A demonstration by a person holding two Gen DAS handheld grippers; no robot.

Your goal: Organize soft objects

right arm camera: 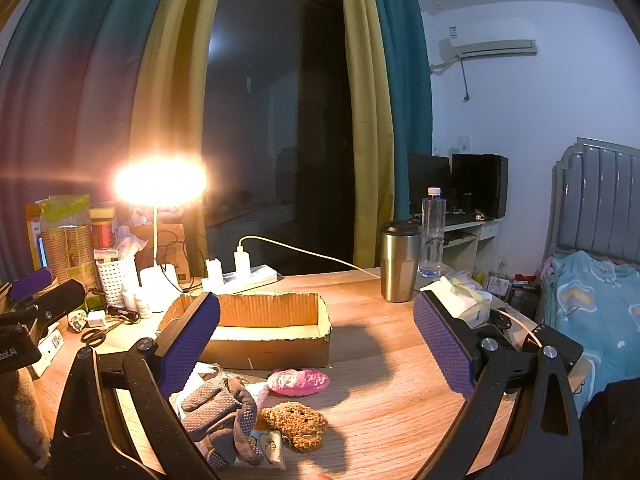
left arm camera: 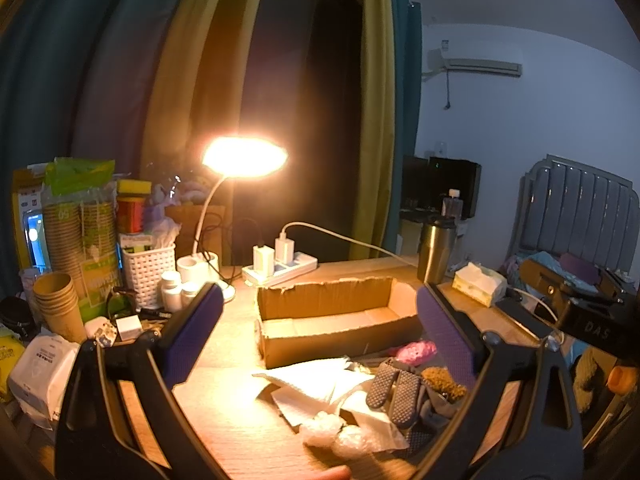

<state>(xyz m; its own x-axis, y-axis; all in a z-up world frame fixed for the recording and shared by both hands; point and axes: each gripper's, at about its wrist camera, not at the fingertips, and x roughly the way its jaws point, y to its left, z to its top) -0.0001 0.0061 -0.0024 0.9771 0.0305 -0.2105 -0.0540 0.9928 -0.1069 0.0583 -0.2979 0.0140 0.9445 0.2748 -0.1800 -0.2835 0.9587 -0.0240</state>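
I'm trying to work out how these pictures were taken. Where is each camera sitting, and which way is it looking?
Left wrist: rides the left gripper, looking forward over the desk at the cardboard box; its open purple fingers frame the view.
Right wrist: rides the right gripper, facing the same way from further right; its open fingers show.
Both see the box, lamp, grey glove and steel tumbler.

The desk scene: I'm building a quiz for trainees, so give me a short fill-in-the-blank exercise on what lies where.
1. The cardboard box holds ____ soft objects so far.
2. The pink pouch lies on the desk, just in front of the ____.
3. The steel tumbler stands next to a clear ____.
4. Both the left hand-held gripper and the right hand-held gripper are ____.

Missing words: no; box; bottle; open
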